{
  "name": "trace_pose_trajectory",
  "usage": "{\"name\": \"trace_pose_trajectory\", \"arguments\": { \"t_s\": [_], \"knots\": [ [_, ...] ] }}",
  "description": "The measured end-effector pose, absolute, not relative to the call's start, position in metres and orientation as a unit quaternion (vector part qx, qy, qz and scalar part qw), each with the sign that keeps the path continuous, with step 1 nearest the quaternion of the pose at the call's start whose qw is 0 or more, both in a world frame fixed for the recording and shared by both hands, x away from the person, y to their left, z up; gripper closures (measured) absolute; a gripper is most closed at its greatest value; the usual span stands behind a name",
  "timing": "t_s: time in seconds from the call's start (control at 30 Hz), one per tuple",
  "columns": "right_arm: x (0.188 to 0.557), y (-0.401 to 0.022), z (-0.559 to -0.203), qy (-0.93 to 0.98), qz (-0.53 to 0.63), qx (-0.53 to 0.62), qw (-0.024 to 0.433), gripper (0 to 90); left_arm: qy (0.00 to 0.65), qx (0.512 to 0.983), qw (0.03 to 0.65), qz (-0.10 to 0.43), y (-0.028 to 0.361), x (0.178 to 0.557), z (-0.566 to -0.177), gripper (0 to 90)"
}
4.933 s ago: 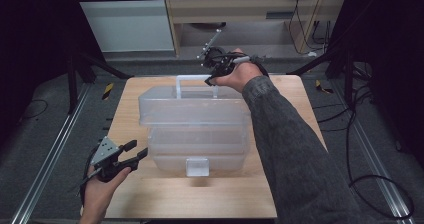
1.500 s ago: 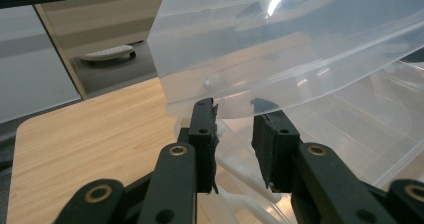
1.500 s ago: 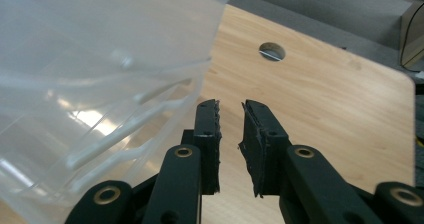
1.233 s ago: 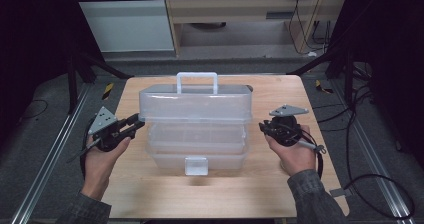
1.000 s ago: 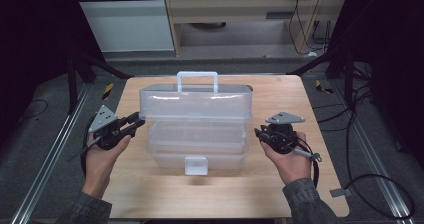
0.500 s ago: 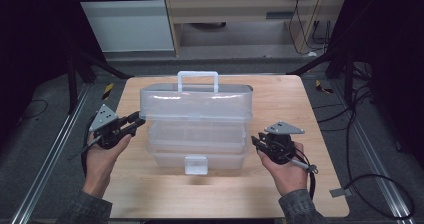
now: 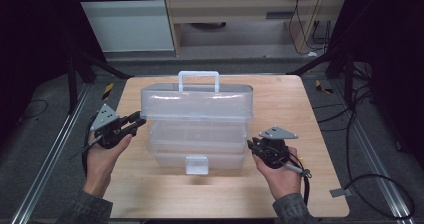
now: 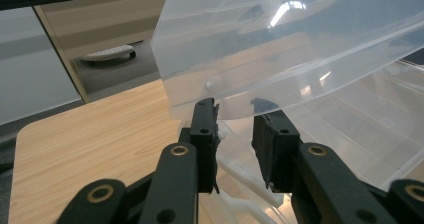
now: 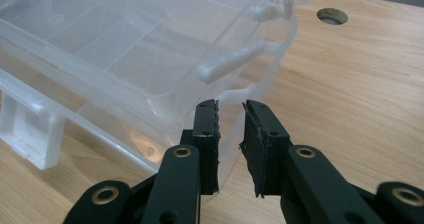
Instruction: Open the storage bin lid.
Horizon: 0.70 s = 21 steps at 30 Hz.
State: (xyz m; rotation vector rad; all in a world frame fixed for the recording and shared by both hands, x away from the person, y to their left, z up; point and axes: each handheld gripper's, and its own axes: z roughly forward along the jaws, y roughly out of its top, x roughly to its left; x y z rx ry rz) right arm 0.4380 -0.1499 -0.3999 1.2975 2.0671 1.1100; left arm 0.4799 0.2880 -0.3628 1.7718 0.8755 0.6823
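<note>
1. Centrally on the wooden table (image 7: pixel 310 114) stands the clear plastic tiered box (image 7: pixel 197 126), its white handle (image 7: pixel 198 80) upright at the far side and its white front latch (image 7: pixel 196 164) facing the person. The upper tier (image 7: pixel 196 101) sits raised above and set back from the lower trays.
2. Left gripper (image 7: pixel 134 124): it rests at the left end of the box, level with the bottom edge of the upper tier. In the left gripper view the jaws stand a little apart with the lower rim of that translucent tier (image 8: pixel 300 59) just at their tips; whether the pads press on the rim cannot be told.
3. Right gripper (image 7: pixel 253 146): it sits at the right end of the box, low down, by the bottom tray. In the right gripper view its jaws have just been closing and now stand close together with a narrow gap. The curved corner rim of the bottom tray (image 9: pixel 250 91) lies just beyond the tips. No part of the box is seen between the pads.
4. Both hands, left hand (image 7: pixel 102 156) and right hand (image 7: pixel 280 174), come in from the near edge of the table, one on each side of the box.
5. Beyond the table stands a wooden cabinet (image 7: pixel 240 14), with dark cables (image 7: pixel 360 129) on the floor at the right.
</note>
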Motion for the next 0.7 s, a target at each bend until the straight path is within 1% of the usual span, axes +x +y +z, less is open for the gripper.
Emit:
{"name": "trace_pose_trajectory", "arguments": {
  "t_s": [0.3, 0.4, 0.47, 0.7],
  "knots": [
    [0.441, -0.145, -0.412, 0.749, 0.394, 0.484, 0.223, 76.5, 0.364, 0.731, 0.504, 0.283, 0.288, 0.479, -0.362, 71.2],
    [0.442, -0.145, -0.414, 0.745, 0.396, 0.489, 0.221, 77.2, 0.364, 0.730, 0.504, 0.283, 0.289, 0.479, -0.362, 71.2],
    [0.442, -0.144, -0.414, 0.746, 0.396, 0.488, 0.219, 79.4, 0.366, 0.728, 0.506, 0.284, 0.288, 0.479, -0.362, 71.2],
    [0.442, -0.144, -0.415, 0.745, 0.397, 0.488, 0.221, 79.5, 0.368, 0.726, 0.508, 0.282, 0.289, 0.480, -0.362, 71.3]
  ]
}}
